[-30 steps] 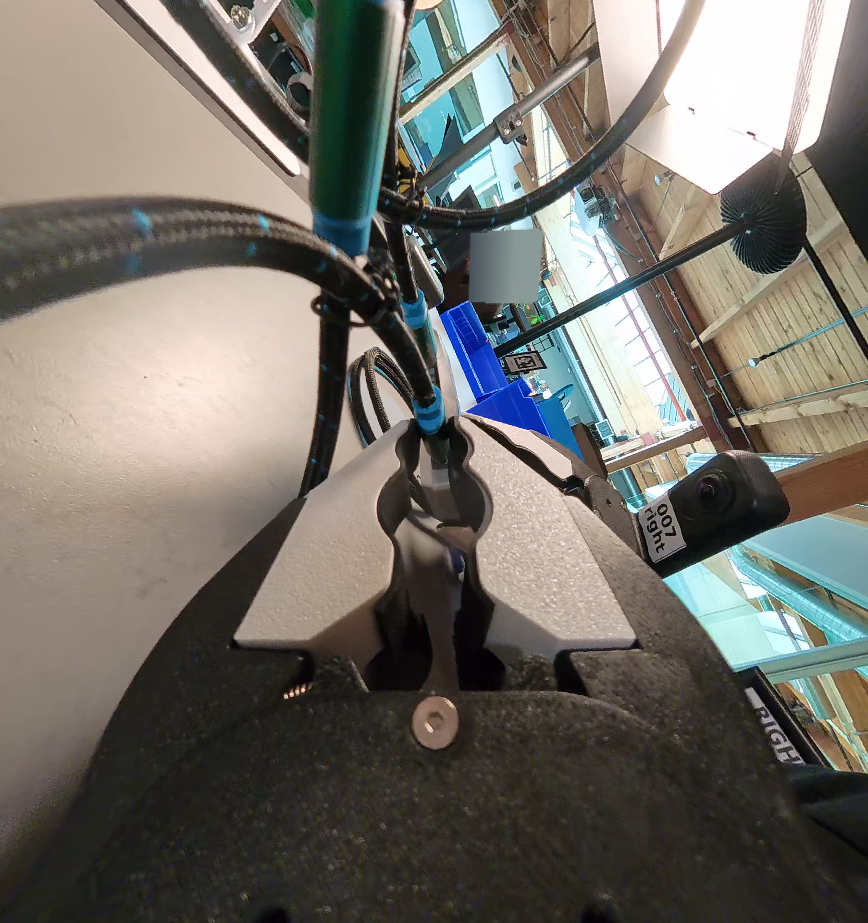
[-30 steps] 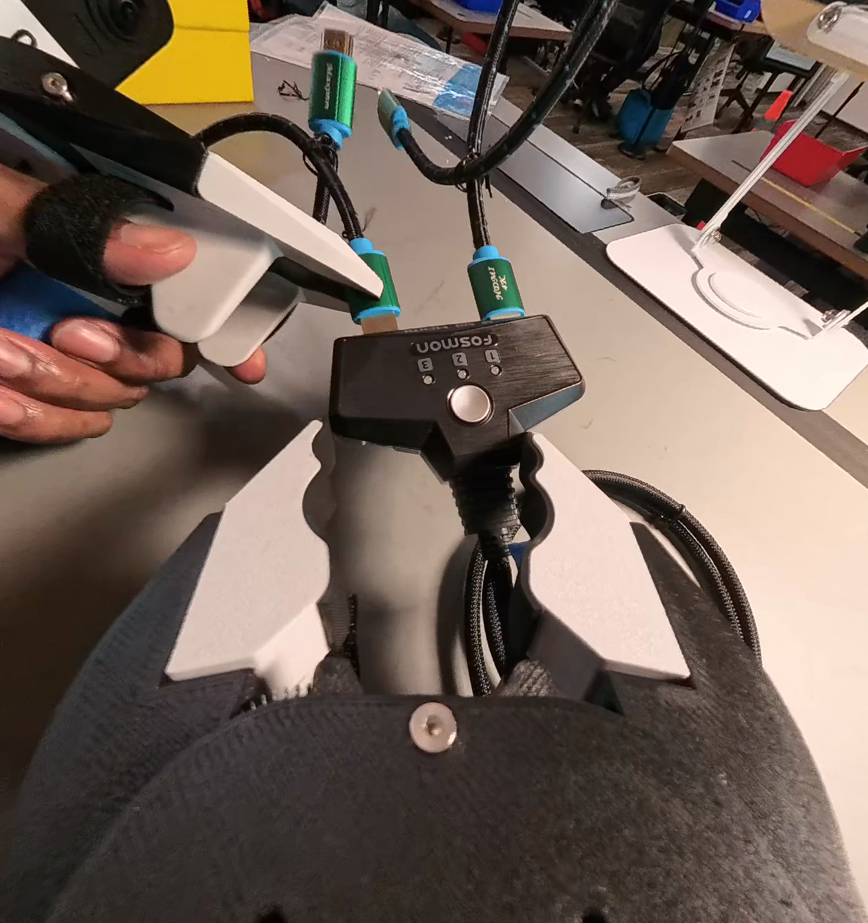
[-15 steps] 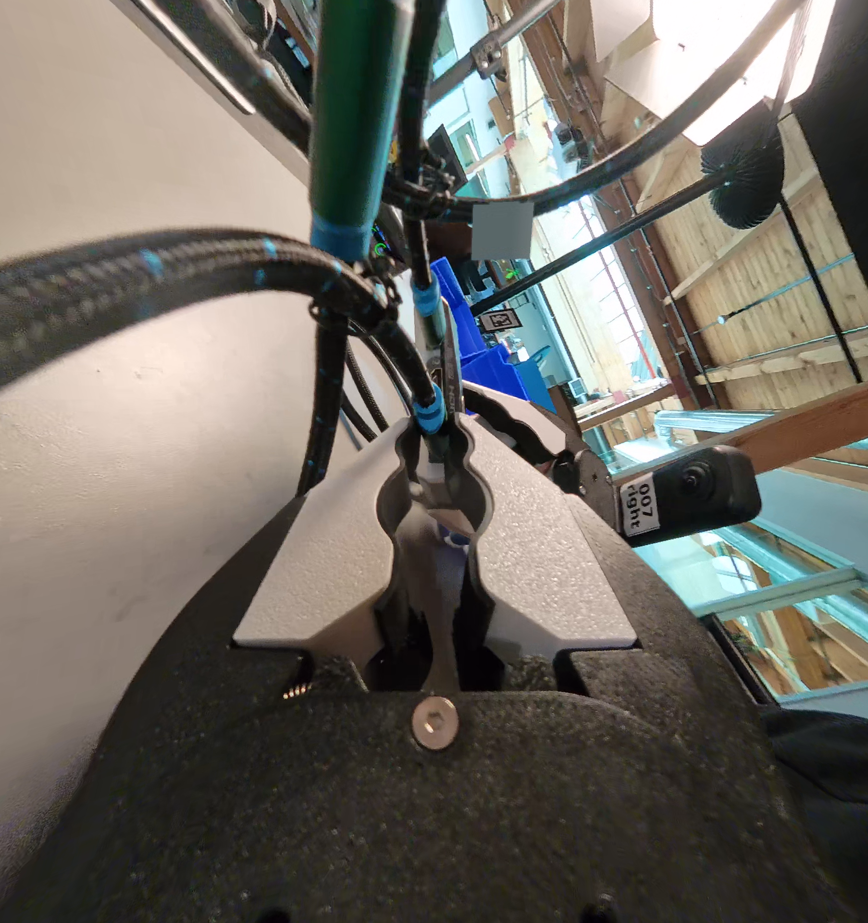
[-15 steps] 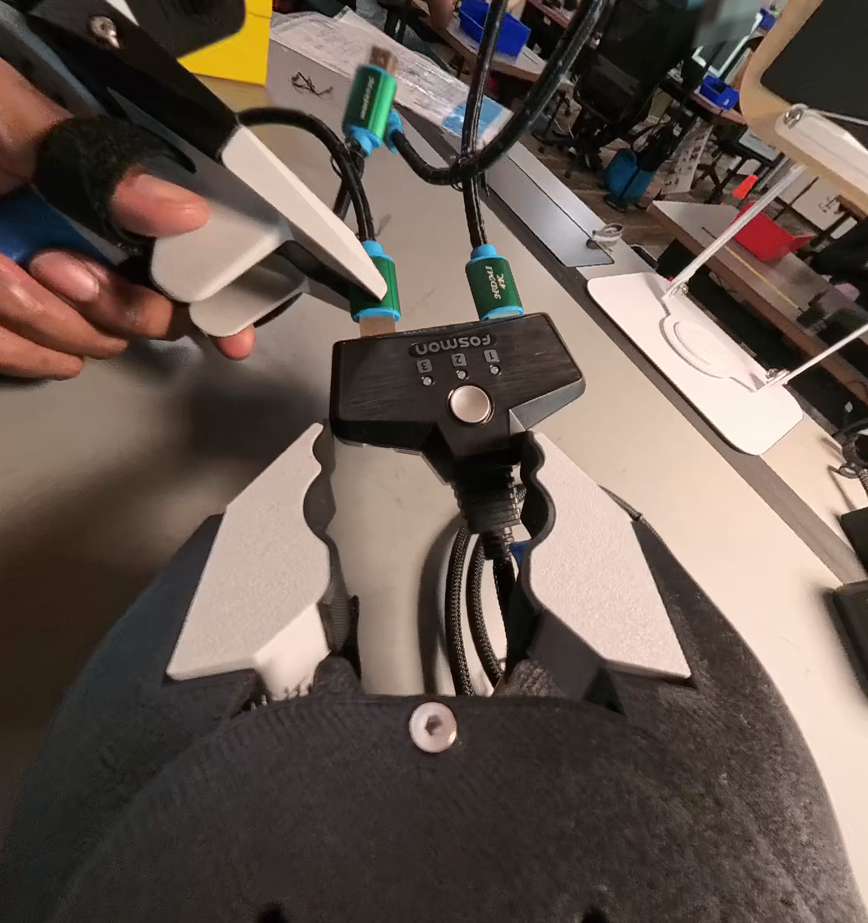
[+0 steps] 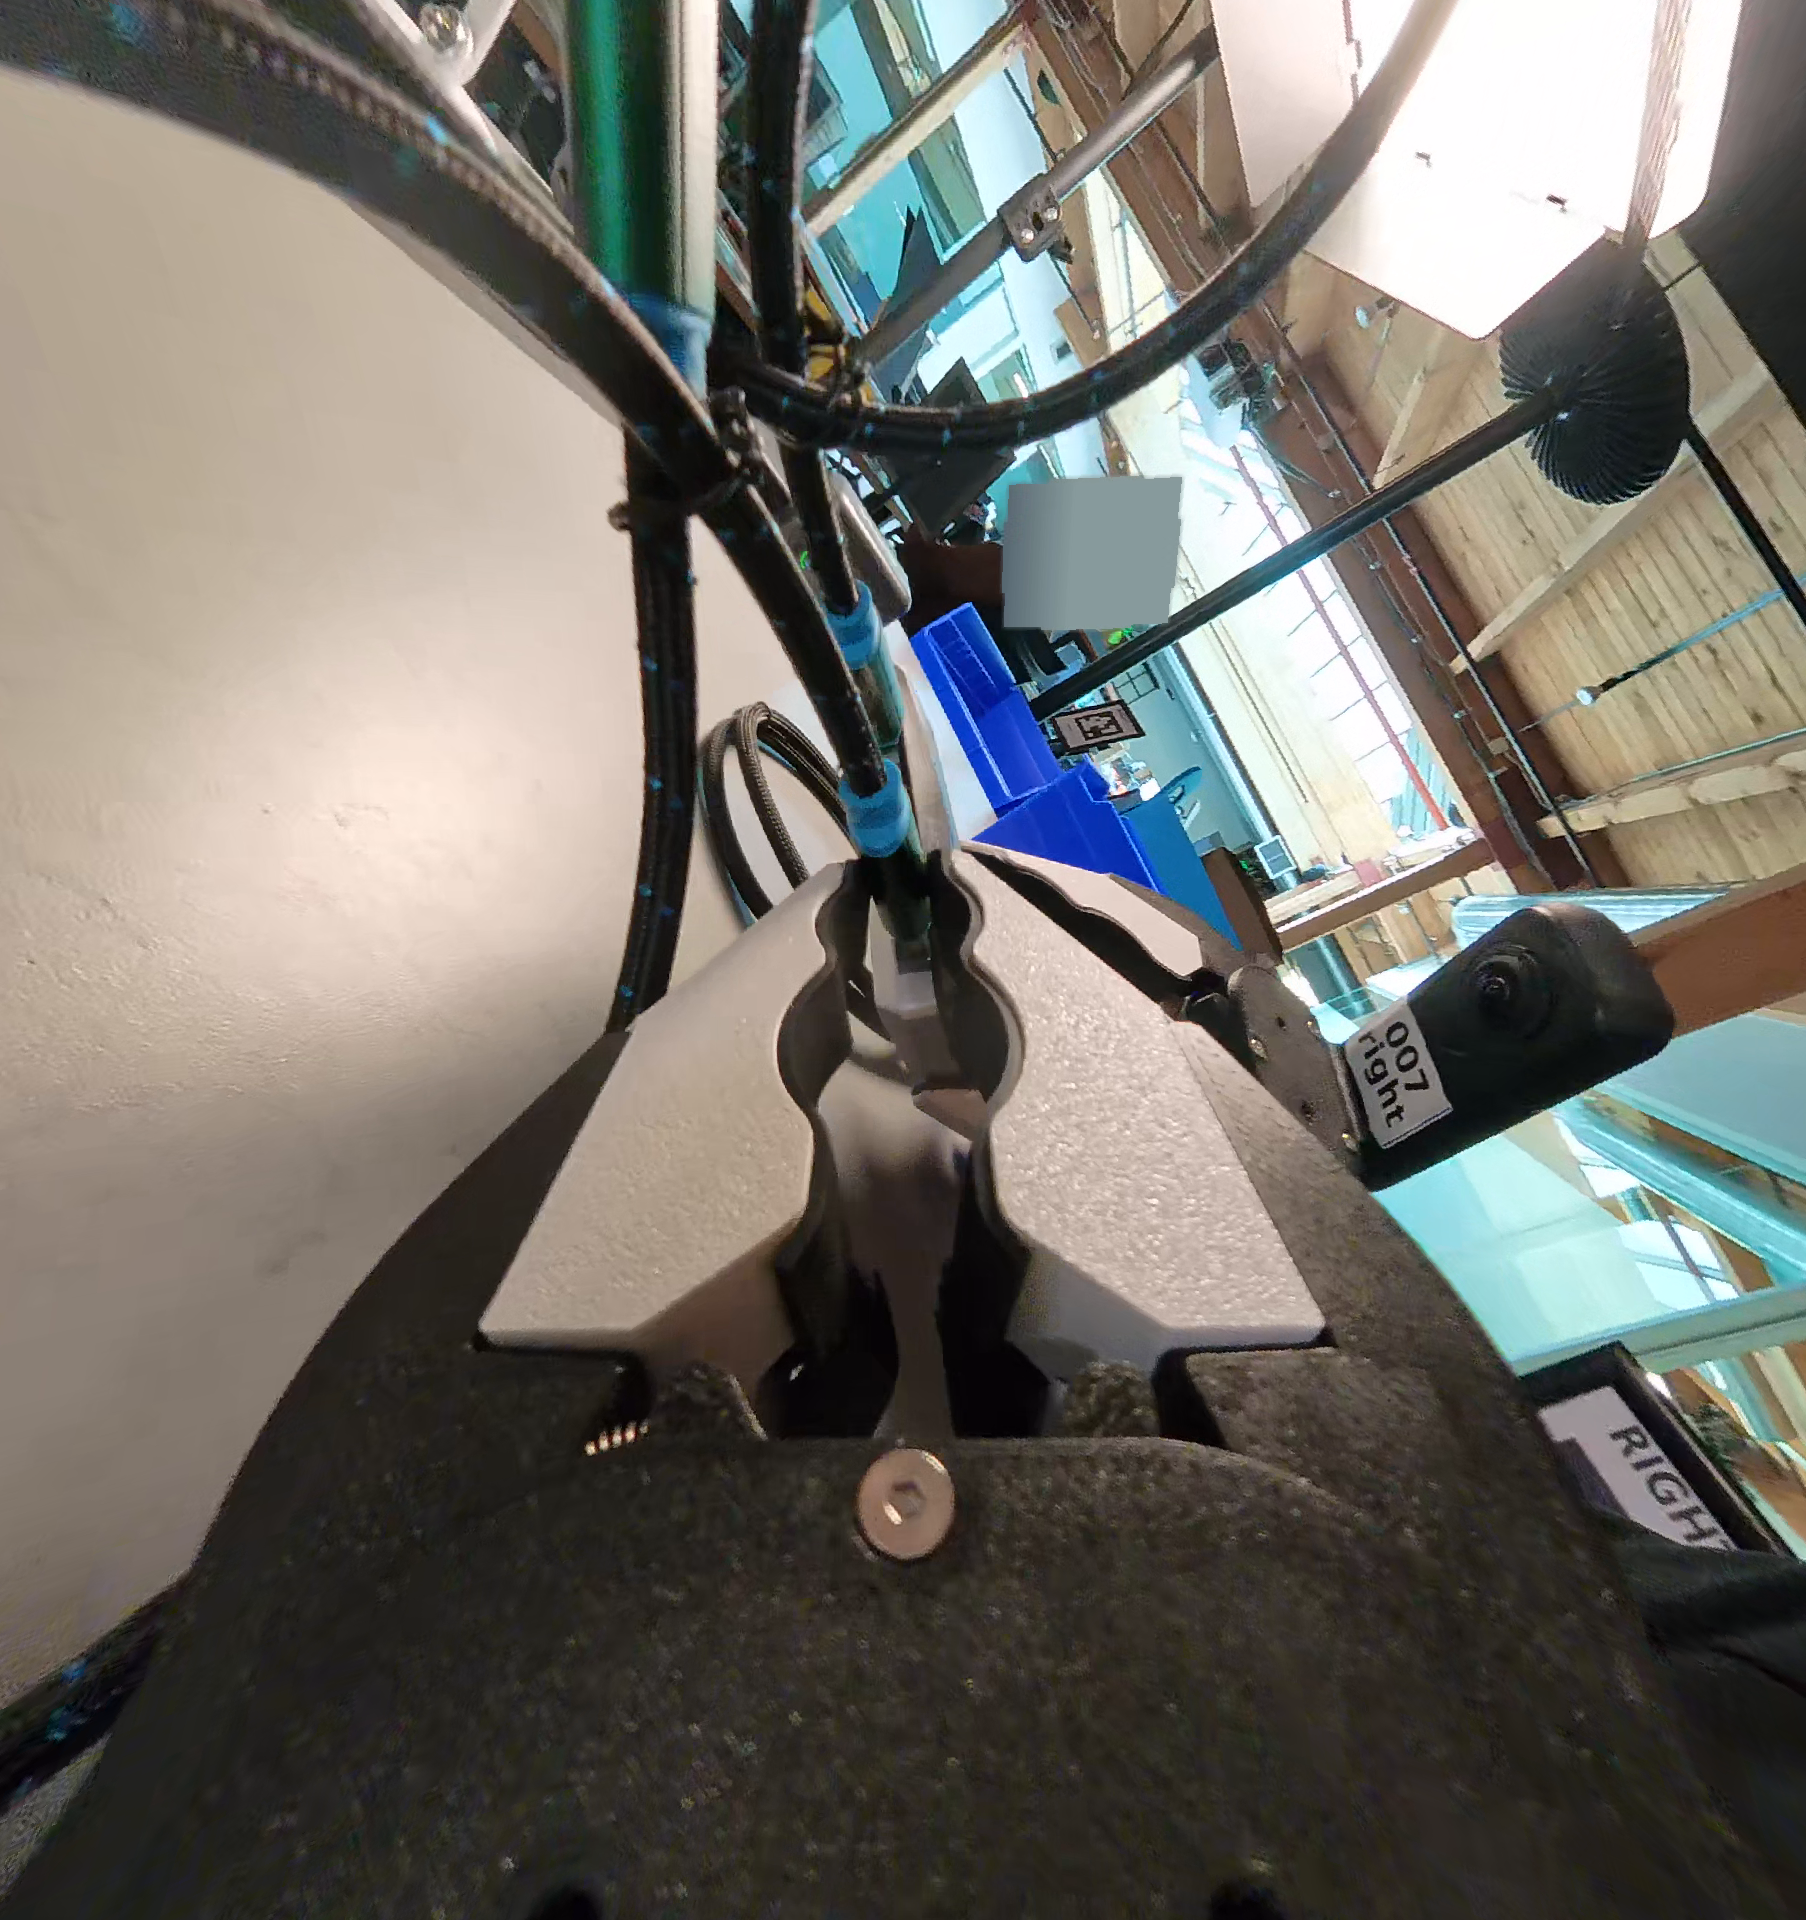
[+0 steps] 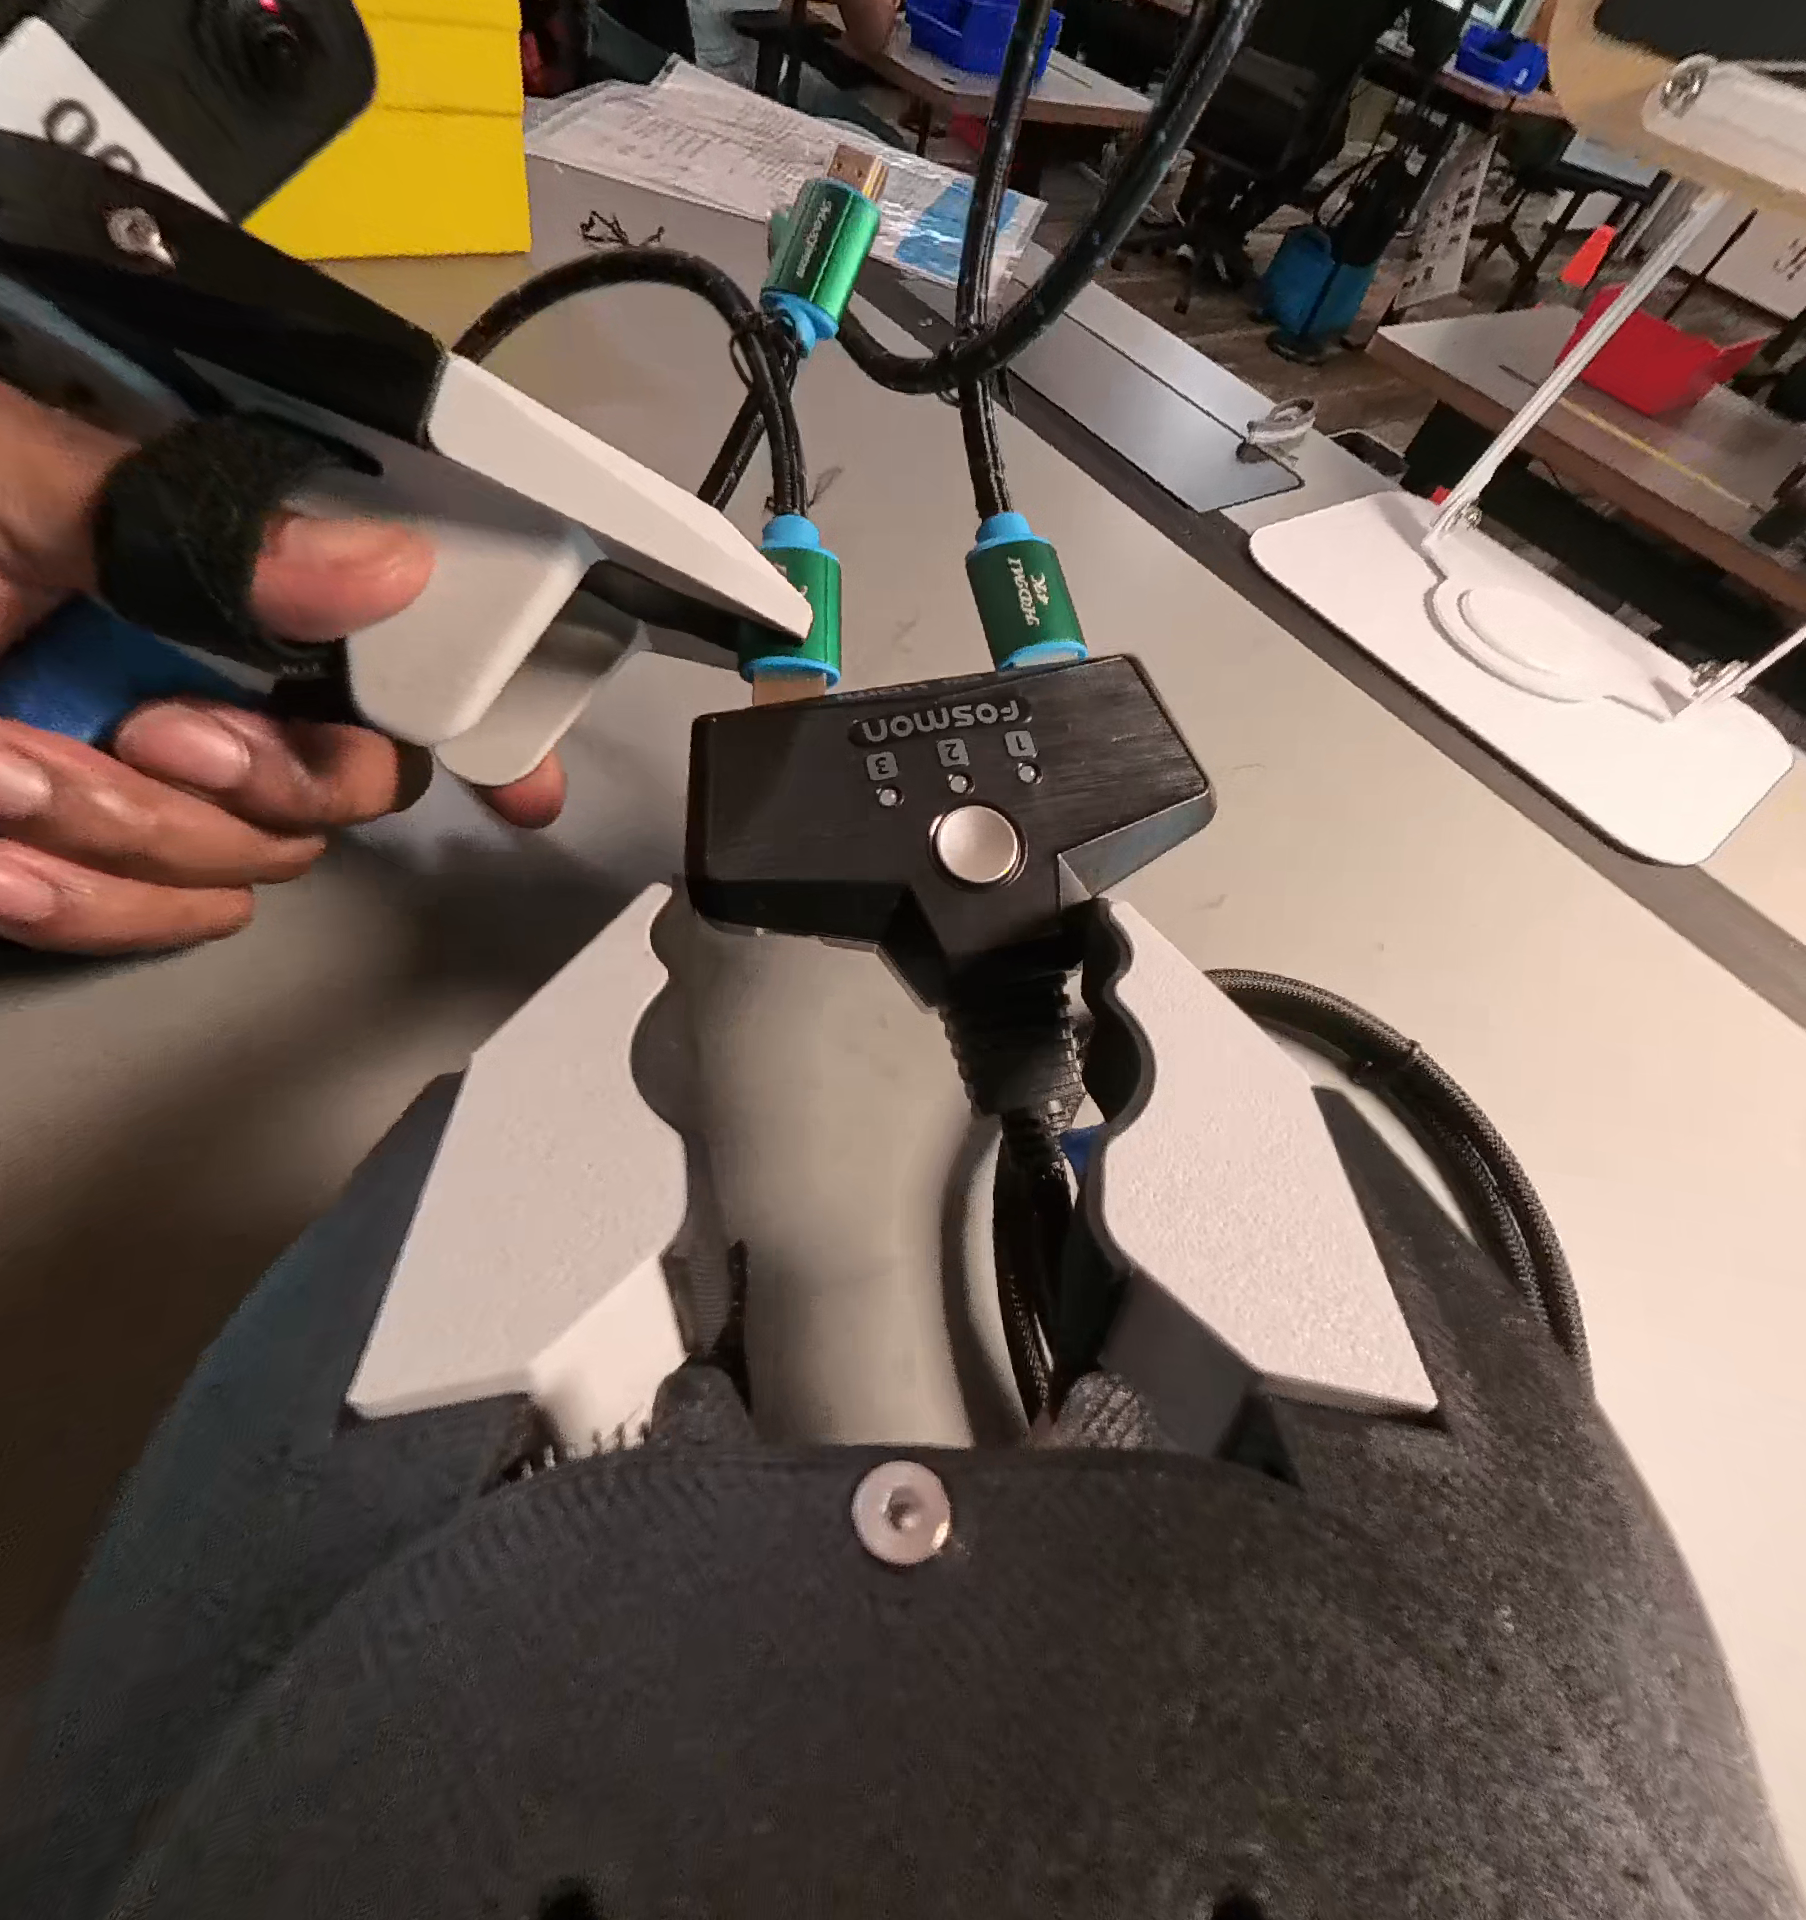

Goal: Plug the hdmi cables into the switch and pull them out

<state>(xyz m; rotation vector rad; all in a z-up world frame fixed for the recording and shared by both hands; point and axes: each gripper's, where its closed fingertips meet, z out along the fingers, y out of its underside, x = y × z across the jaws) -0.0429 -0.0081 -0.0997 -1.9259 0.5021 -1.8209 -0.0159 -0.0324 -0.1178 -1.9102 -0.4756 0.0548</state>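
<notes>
The right gripper (image 6: 883, 935) has its jaws clamped on the neck of the black brushed-metal switch box (image 6: 946, 790), held just above the pale counter (image 6: 1398, 883). One green HDMI plug with blue collars (image 6: 1024, 608) is seated in it. The left gripper (image 5: 899, 883) has its jaws pinched on a second green plug (image 6: 797, 623) whose gold tip sits right at the switch's left port, not fully in.

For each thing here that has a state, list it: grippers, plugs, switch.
left gripper: jaws shut on the left plug
right gripper: jaws shut on the switch's cable end
switch: held off the table, button side up
left plug: metal tip showing, not fully seated
right plug: seated in the switch
loose plug: unplugged, in the air
</notes>
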